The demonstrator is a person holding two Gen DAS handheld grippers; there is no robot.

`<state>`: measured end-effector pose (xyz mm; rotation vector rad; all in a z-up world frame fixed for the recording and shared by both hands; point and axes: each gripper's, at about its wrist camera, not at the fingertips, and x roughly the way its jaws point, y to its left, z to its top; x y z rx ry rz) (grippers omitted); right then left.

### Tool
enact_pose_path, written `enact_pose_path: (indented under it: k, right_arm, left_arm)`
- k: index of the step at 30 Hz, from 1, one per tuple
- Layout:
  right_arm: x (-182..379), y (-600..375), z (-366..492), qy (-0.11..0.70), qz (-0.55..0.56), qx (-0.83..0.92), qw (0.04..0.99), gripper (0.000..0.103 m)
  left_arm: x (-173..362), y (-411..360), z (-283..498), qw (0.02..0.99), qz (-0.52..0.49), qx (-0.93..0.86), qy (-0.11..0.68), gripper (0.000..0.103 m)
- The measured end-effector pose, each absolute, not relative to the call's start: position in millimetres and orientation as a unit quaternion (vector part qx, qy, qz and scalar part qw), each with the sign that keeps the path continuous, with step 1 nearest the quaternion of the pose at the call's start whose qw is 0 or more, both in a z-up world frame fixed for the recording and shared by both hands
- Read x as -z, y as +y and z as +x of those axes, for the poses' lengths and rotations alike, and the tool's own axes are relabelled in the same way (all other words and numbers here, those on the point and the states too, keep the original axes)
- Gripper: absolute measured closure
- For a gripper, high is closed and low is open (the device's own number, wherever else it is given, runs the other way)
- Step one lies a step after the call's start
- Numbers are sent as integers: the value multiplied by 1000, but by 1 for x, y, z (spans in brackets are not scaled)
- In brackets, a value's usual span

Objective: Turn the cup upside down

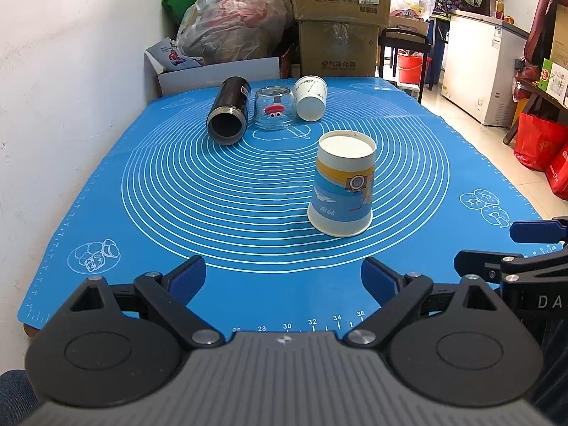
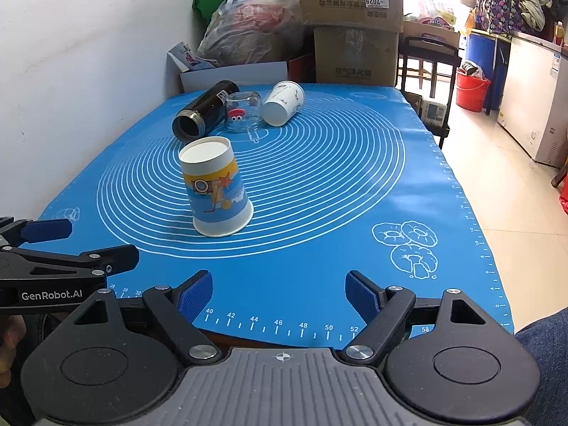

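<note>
On my blue mat (image 1: 220, 284): one printed paper cup (image 1: 342, 184), mouth-down near the rings' centre — beyond it a black flask (image 1: 229, 110), glass cup (image 1: 275, 106), white paper cup (image 1: 310, 97); my left gripper (image 1: 283, 277) and right gripper (image 2: 279, 293) both spread wide, holding nothing

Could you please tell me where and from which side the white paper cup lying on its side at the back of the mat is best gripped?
Probably across the side wall of the white paper cup lying on its side, near the middle, coming from above: the wall is exposed there. Its left is crowded by the clear upturned glass. Squeeze lightly; paper crushes.
</note>
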<state>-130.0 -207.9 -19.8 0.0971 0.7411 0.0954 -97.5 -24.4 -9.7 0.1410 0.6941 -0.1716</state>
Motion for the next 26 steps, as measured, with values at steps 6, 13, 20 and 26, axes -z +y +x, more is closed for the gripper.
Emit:
enact_pose_path:
  k: [6,13,20,26]
  right_arm:
    - [20,-208,-131,362,48,-48,930,20]
    - [19,-210,-131,361,49,-48,930,20]
    - [21,-210,-130,362,50,-49,929,20]
    - [22,-211,-130,365,52,-49,928,20]
  left_arm:
    - [9,-24,-98,934,69,84,339,9]
    - [8,-23,-98,934,69,85,339,9]
    - [7,-22,-98,934,67,83,340,9]
    - [8,-22,-97,934,68,81,341,9]
